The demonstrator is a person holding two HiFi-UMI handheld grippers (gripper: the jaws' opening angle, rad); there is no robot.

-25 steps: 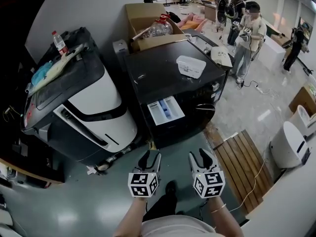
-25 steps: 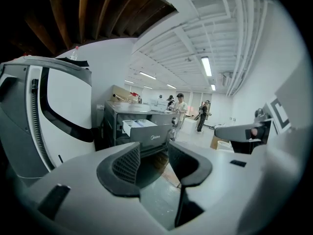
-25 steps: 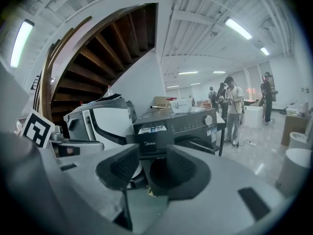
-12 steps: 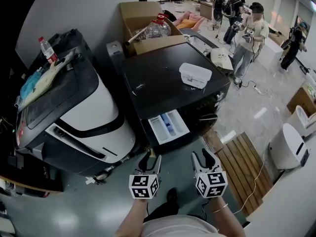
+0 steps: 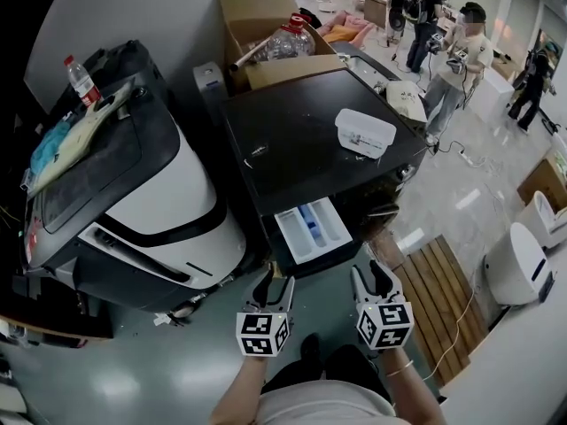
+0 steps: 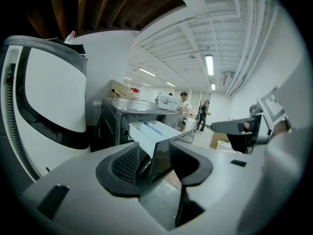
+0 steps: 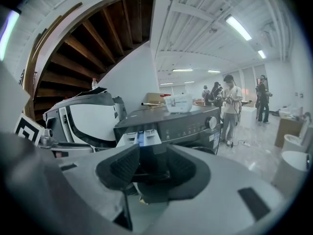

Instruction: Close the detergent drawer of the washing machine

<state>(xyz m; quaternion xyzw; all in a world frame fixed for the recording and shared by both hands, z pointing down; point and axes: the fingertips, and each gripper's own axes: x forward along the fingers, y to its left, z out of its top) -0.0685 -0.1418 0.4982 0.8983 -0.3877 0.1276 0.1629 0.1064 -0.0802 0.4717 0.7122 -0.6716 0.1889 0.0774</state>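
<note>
The black washing machine (image 5: 310,144) stands ahead of me with its white detergent drawer (image 5: 314,229) pulled out at the front, blue insert showing. The same drawer (image 6: 152,133) juts toward the left gripper view, and the drawer (image 7: 139,138) shows just past the jaws in the right gripper view. My left gripper (image 5: 270,289) hovers below the drawer's left corner, jaws open and empty. My right gripper (image 5: 370,281) is below the drawer's right side, also open with nothing held. Neither touches the drawer.
A white plastic box (image 5: 365,132) lies on the machine's top. A grey-and-white machine (image 5: 133,193) stands at left with a bottle (image 5: 81,79) on it. A cardboard box (image 5: 266,34) sits behind. Wooden slats (image 5: 438,299) lie at right. People (image 5: 461,56) stand far back.
The view has closed in on the washing machine; the drawer now lies nearer both grippers. Both grippers stay open and keep their spacing.
</note>
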